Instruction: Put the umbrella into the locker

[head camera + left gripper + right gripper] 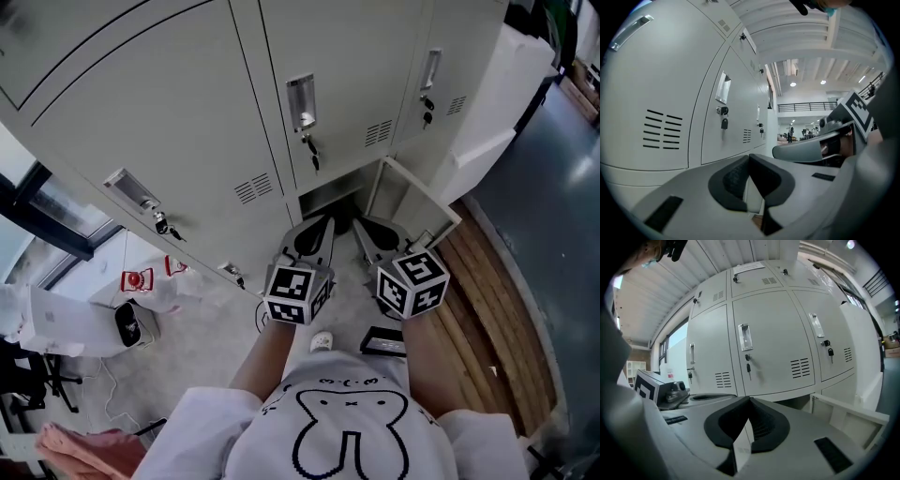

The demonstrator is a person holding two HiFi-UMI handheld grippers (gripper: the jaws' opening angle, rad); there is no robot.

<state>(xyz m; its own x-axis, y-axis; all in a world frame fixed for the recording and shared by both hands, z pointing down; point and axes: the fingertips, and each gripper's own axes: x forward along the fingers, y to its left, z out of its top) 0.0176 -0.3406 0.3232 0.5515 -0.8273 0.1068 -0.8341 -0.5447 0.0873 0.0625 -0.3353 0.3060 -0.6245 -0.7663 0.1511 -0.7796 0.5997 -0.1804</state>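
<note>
The bottom locker [328,199] stands open, its white door [417,202] swung out to the right. Its inside is dark, and I cannot make out an umbrella in any view. My left gripper [327,223] and right gripper [362,225] hang side by side just in front of that opening, both pointing at the lockers. In the left gripper view the left gripper [750,157] is shut with nothing between its pads. The right gripper [750,399] is likewise shut and empty; the open door [848,411] lies to its right.
Closed grey locker doors with keys hanging in their locks [309,145] fill the wall above. A wooden floor strip [487,300] runs along the right. A flat black object [384,341] lies by my feet. White bags with red print [141,279] sit at the left.
</note>
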